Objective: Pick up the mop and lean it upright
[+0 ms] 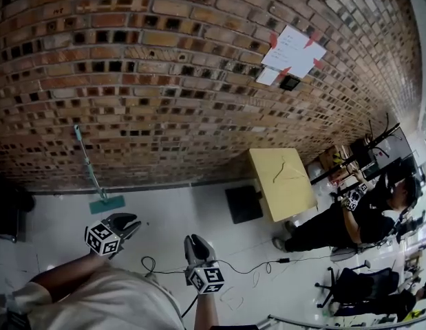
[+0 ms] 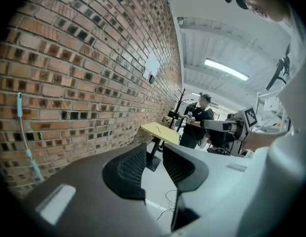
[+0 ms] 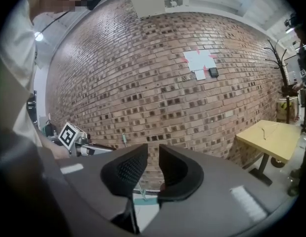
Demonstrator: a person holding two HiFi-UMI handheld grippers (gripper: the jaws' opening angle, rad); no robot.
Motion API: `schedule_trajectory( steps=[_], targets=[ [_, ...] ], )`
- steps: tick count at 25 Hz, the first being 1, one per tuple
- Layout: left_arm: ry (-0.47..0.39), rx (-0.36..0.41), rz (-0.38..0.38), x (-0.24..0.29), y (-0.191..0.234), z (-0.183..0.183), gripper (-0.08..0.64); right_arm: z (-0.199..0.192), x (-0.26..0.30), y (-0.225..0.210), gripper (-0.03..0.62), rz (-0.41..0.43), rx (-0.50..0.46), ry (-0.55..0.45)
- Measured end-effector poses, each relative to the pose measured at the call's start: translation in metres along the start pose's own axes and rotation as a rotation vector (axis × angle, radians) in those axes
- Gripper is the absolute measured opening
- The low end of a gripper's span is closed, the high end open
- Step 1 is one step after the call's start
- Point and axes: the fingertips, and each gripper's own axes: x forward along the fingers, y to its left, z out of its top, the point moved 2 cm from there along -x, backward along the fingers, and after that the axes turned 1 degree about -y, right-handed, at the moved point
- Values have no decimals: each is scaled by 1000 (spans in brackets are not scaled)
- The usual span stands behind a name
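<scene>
The mop (image 1: pixel 89 165) leans upright against the brick wall, its teal head (image 1: pixel 106 204) on the white floor. Neither gripper touches it. My left gripper (image 1: pixel 132 221) hovers just below and to the right of the mop head, jaws slightly apart with nothing between them. My right gripper (image 1: pixel 193 242) is further right, also slightly apart and empty. In the left gripper view the mop handle (image 2: pixel 23 135) stands at the far left, away from the left gripper (image 2: pixel 153 156). In the right gripper view the mop handle (image 3: pixel 124 140) and mop head (image 3: pixel 145 199) show beyond the right gripper (image 3: pixel 153 157).
A yellow table (image 1: pixel 281 181) on a black base (image 1: pixel 243 203) stands by the wall at the right. A person (image 1: pixel 340 224) sits beyond it, near an office chair (image 1: pixel 357 284). A cable (image 1: pixel 257 265) trails across the floor. A dark object (image 1: pixel 6 212) sits at the far left.
</scene>
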Motion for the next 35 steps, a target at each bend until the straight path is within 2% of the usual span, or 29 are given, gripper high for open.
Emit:
schedule_trajectory(
  steps=[13,21,29,35],
  targets=[
    [9,-14,-23,-54,70,-4,120,-3,64,73,63,-7,-14,40],
    [-8,-44,-7,-85,114,-10,121,-15,106,118,63,1,-17,66],
    [-12,-91,55,-116,158,-19,121,-30,135,158,63,-3,-2,85],
    [-9,-77,46,-124,173,-23,121,-34,145,178,63,-16,17,61]
  ],
)
